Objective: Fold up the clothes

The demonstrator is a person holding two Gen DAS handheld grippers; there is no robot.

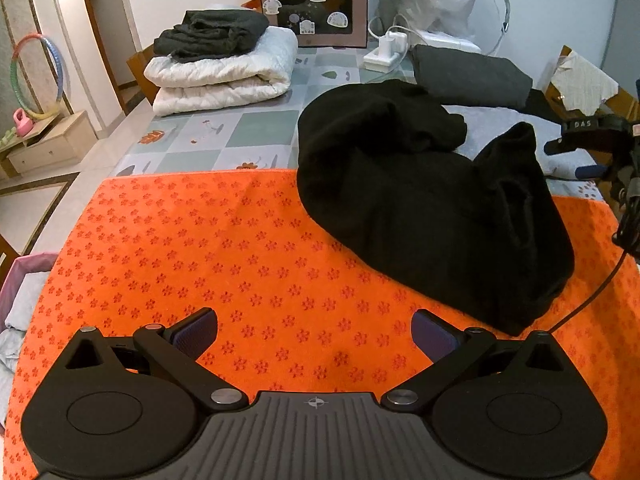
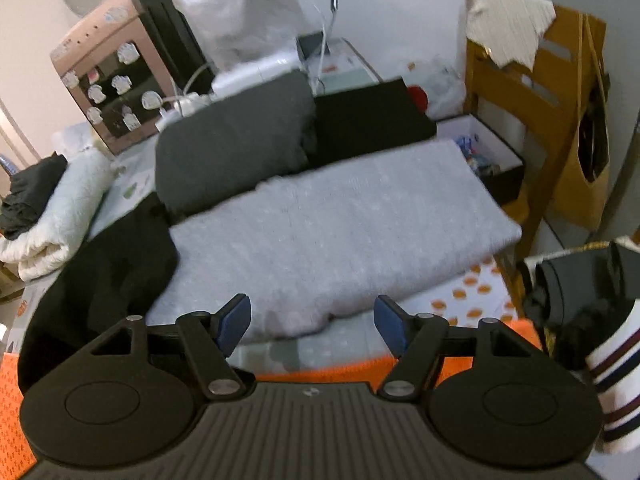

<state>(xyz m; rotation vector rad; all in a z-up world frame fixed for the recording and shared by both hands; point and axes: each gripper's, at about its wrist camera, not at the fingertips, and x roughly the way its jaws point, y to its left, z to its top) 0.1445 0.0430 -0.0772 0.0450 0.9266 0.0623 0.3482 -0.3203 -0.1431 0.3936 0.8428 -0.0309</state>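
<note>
A crumpled black garment (image 1: 420, 196) lies in a heap on the right half of the orange flowered mat (image 1: 224, 248); its edge shows at the left of the right wrist view (image 2: 100, 276). My left gripper (image 1: 314, 334) hovers open above bare mat, in front and to the left of the heap, holding nothing. My right gripper (image 2: 312, 320) is open and empty, raised over the mat's far edge and facing a folded grey garment (image 2: 340, 232). That right gripper (image 1: 588, 148) also shows at the right edge of the left wrist view.
A folded white quilt (image 1: 224, 72) with dark clothes (image 1: 212, 34) on top sits at the back left. A folded dark grey garment (image 2: 236, 140), a folded black one (image 2: 372, 120), a power strip (image 1: 384, 56), a pink box (image 1: 316, 4) and a wooden chair (image 2: 520, 92) stand behind. A basket (image 1: 20, 280) is at the left.
</note>
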